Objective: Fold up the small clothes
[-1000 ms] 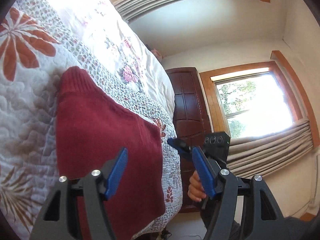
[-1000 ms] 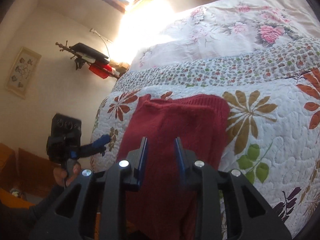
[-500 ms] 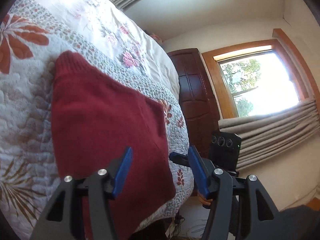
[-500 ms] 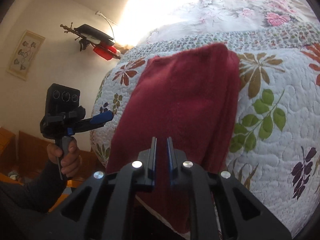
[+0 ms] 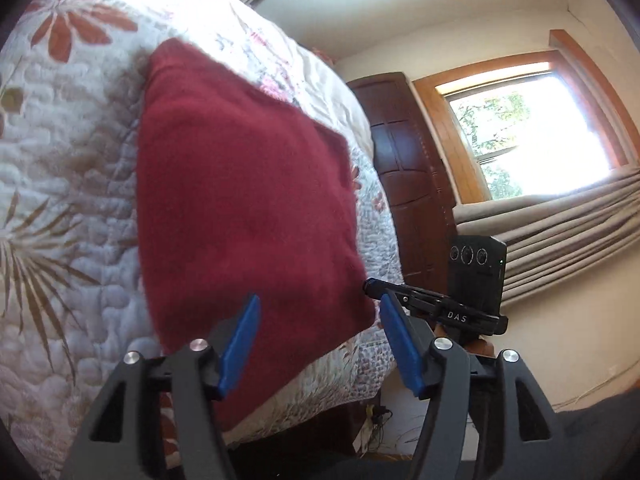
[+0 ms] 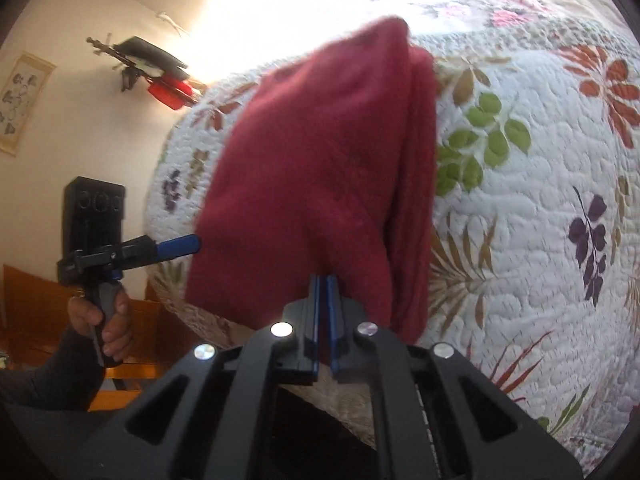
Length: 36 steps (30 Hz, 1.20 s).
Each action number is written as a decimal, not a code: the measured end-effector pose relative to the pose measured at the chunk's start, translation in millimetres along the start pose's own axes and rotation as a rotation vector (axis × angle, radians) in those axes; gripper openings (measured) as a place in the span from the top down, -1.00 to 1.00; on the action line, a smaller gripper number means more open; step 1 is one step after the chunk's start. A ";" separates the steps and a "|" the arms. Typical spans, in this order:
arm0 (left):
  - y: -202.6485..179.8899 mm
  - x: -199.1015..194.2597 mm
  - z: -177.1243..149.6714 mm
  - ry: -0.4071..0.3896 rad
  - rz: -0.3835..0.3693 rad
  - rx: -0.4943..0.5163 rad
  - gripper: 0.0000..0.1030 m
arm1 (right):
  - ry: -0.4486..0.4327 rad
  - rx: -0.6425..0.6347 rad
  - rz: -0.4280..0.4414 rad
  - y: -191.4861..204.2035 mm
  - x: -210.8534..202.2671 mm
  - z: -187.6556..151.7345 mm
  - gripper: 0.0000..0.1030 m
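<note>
- Left wrist view: the left gripper (image 5: 320,344) hovers with its blue pads spread wide and nothing between them, aimed at the near edge of the red garment (image 5: 244,208). That spread suits a fresh bite on thick knit, so the likely reason for the pose is a grab at the near hem or corner.
- Left wrist view: the garment lies flat on the floral quilt (image 5: 60,184) of the bed, near the mattress edge, its lower corner reaching toward the side drop. Lying close to the edge keeps it in reach of both grippers from where the person stands.
- Left wrist view: the right gripper (image 5: 372,289) shows to the right, its tip touching or just beside the garment's near right corner; its jaws cannot be judged from here.
- Right wrist view: the right gripper (image 6: 325,280) has its pads pressed nearly together, and red fabric (image 6: 320,168) seems pinched between them. The cloth rises off the quilt (image 6: 520,208) toward the pads, which suggests the edge is being lifted for a fold.
- Right wrist view: a doubled layer shows along the garment's right side, so it looks partly folded.
- Right wrist view: the left gripper (image 6: 178,246), held by a hand (image 6: 106,320), sits just beside the garment's left edge, probably waiting to take the opposite corner.
</note>
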<state>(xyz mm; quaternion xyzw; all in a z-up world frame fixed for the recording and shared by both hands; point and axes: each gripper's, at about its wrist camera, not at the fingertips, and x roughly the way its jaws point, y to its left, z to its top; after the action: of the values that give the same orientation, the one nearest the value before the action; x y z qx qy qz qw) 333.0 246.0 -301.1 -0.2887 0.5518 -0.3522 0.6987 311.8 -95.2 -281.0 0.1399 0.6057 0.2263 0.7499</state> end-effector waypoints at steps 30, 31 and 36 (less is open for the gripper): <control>-203.2 -165.5 -152.8 -0.371 0.596 0.130 -0.92 | -0.560 -0.160 -0.502 171.0 -195.2 -149.5 -0.91; -221.6 -172.1 -161.7 -0.388 0.606 0.157 -0.92 | -0.624 -0.190 -0.498 182.5 -217.6 -160.2 -0.96; -275.7 -182.7 -204.3 -0.440 0.726 0.255 -0.92 | -0.503 -0.131 -0.547 190.7 -240.7 -180.4 -0.94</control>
<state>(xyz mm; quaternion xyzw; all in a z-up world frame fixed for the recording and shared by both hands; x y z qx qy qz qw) 59.9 229.8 -24.9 -0.0556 0.4076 -0.0795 0.9080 64.7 -65.6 -26.3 -0.0241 0.4019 0.0143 0.9153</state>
